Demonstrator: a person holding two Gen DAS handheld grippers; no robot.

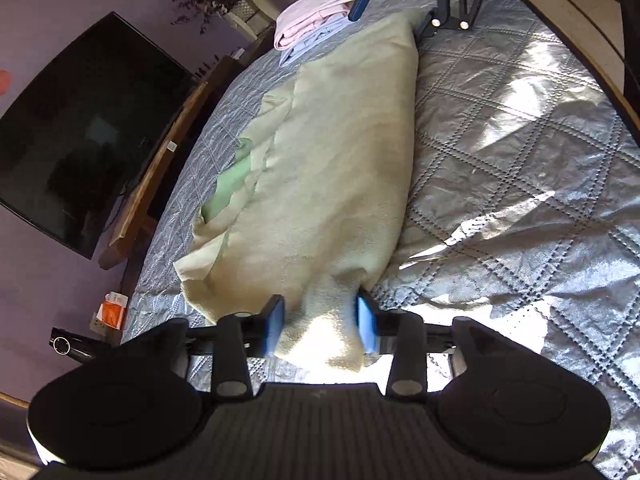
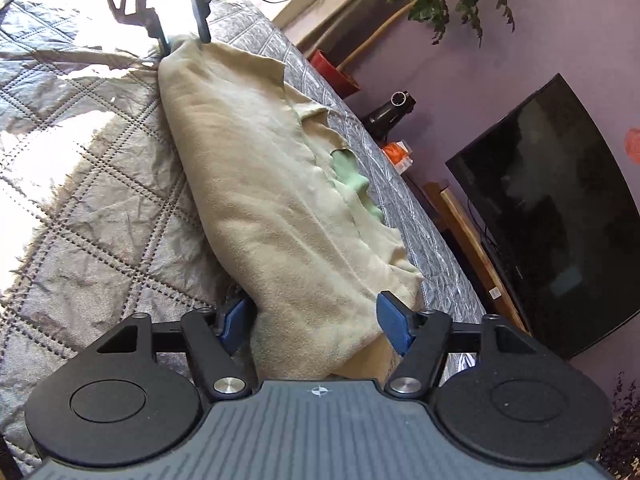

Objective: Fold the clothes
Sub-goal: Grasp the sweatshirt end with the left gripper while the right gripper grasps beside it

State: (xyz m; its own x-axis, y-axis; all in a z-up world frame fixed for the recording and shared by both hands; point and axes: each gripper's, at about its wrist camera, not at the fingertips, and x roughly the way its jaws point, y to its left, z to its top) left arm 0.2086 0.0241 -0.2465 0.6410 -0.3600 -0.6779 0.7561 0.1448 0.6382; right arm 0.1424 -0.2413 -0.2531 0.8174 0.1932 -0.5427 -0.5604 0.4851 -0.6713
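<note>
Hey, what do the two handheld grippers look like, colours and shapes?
Both the left gripper and right gripper have black linkage arms with silver pivot screws, blue rectangular finger pads, round black side housings and a ribbed grey body. No sleeves or cables show.

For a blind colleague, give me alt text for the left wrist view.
The left tongs pinch one end of a pale yellow-green cloth stretched across a grey quilted bed. The right tongs reach its far end, beside folded pink clothes.

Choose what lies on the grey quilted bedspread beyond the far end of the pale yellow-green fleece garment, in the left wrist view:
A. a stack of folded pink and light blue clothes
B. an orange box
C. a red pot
A: the stack of folded pink and light blue clothes rests on the grey quilted bedspread just past the pale yellow-green fleece garment.
</note>
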